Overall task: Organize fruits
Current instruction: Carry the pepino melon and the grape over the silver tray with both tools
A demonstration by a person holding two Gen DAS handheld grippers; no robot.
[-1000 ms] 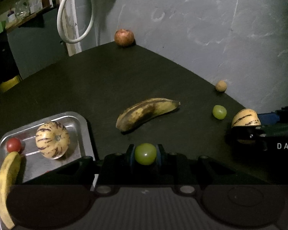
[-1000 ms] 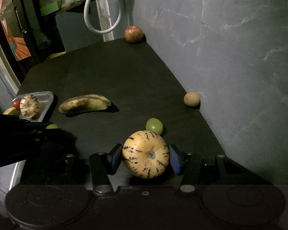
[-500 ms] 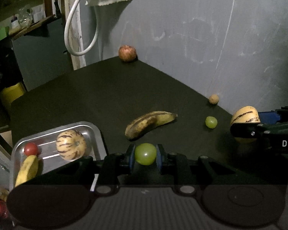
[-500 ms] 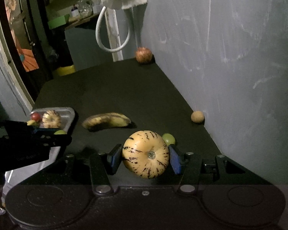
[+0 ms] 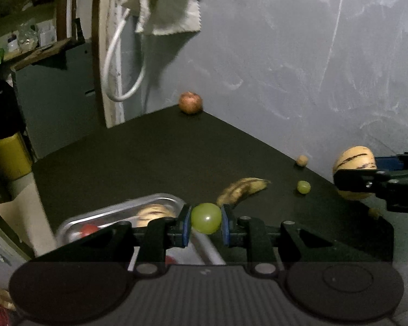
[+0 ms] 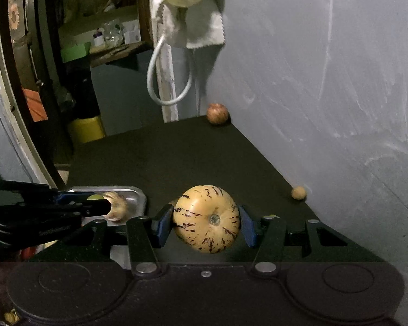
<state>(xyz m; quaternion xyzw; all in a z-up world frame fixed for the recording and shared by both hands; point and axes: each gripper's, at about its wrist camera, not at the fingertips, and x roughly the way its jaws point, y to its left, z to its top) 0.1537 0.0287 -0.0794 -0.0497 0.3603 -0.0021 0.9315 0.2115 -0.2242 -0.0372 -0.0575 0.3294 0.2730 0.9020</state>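
Observation:
My left gripper point(image 5: 205, 224) is shut on a green grape point(image 5: 206, 218), held in the air above the near end of a metal tray point(image 5: 106, 213). In the tray lie a striped yellow melon point(image 5: 155, 212) and a red tomato point(image 5: 88, 229), both partly hidden by my fingers. My right gripper point(image 6: 207, 224) is shut on a second striped yellow melon point(image 6: 206, 222), lifted off the black table point(image 6: 176, 157); the same melon point(image 5: 353, 161) shows at the right of the left wrist view. The left gripper point(image 6: 95, 203) appears at the left of the right wrist view, over the tray point(image 6: 137, 198).
On the table lie a spotted banana point(image 5: 244, 188), another green grape point(image 5: 303, 187), a small tan round fruit point(image 5: 302, 160) by the grey wall, and a reddish apple point(image 5: 190, 102) in the far corner. A white cloth point(image 5: 168, 13) and a looped cable point(image 5: 122, 62) hang behind.
Both grippers have risen and drawn back with their fruit still gripped. The table and tray now look smaller and lower in both views. The left gripper has come over the tray.

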